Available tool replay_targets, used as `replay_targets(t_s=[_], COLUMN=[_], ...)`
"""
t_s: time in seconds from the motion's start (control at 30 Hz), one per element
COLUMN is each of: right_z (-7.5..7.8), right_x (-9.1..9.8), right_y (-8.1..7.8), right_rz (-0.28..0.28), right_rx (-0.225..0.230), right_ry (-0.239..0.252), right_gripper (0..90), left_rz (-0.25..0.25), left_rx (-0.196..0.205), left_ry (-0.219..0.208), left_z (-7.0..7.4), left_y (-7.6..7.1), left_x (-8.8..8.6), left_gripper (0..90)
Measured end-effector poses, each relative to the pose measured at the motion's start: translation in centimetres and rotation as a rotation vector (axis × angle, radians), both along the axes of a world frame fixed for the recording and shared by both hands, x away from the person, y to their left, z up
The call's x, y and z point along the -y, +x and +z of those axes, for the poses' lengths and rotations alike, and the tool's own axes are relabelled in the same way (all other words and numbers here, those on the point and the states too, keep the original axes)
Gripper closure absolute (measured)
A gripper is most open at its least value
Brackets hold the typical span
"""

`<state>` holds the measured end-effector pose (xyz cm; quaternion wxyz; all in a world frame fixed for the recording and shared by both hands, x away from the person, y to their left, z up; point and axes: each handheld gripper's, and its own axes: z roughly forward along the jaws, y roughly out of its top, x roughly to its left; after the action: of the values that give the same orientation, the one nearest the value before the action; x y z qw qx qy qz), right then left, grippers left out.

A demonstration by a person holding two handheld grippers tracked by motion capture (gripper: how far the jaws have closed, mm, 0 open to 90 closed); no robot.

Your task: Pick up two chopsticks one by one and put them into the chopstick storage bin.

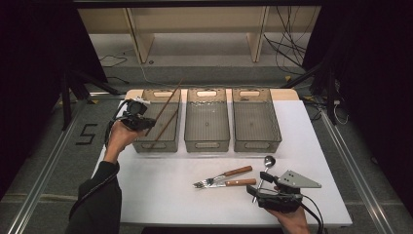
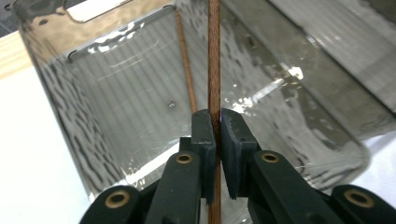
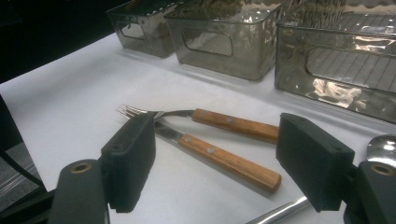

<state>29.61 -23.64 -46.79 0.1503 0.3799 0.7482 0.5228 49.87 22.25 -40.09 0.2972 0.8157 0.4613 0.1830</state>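
We see our left tongs (image 2: 216, 122) clenched tight on a long thin brown wooden chopstick (image 2: 214, 60). In the left gripper view the stick runs straight up between the two black pads and points into the see-through grey plastic bin (image 2: 56, 98) below it. A second brown wooden chopstick (image 2: 186, 60) already lies inside that bin, at about 11 o'clock from the tongs. In the high view our left tongs (image 1: 148, 123) hang over the left bin (image 1: 157, 145), and the held chopstick (image 1: 168, 101) leans up toward 1 o'clock, past the far rim of the bin. Two more grey plastic bins stand in a row on the white desk (image 1: 160, 185): the middle bin (image 1: 207, 145) and the right bin (image 1: 257, 145). Our right tongs (image 1: 264, 176) rest low over the desk at about 5 o'clock from the bins, and they are released, with nothing between them. In the right gripper view our right tongs (image 3: 215, 161) stand wide apart, and past them lie two steel forks with brown wooden handles, the near fork (image 3: 231, 161) and the far fork (image 3: 233, 125), touching near their necks. A shiny steel spoon (image 1: 266, 165) lies just beside the right tongs, its bowl pointing to 12 o'clock.
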Motion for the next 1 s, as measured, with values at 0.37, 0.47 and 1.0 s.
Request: replay_targets(t_s=[0.37,0.47,1.0], right_z=[0.0,-0.1,0.0], right_x=[0.0,0.0,0.0], right_y=[0.0,0.0,0.0], right_rz=[0.002,0.001,-0.001], right_rx=[-0.004,-0.004,-0.004], right_ry=[0.0,0.0,0.002], right_gripper=[29.2,29.2,29.2], left_rz=[0.038,0.038,0.102], left_rx=[-0.017,-0.028,-0.059], left_ry=[-0.002,0.007,0.026], left_z=[-0.5,-0.7,-1.2], left_y=[0.1,0.1,0.1], left_x=[-0.7,-0.9,-1.1], left_gripper=[84.1,84.1,80.6])
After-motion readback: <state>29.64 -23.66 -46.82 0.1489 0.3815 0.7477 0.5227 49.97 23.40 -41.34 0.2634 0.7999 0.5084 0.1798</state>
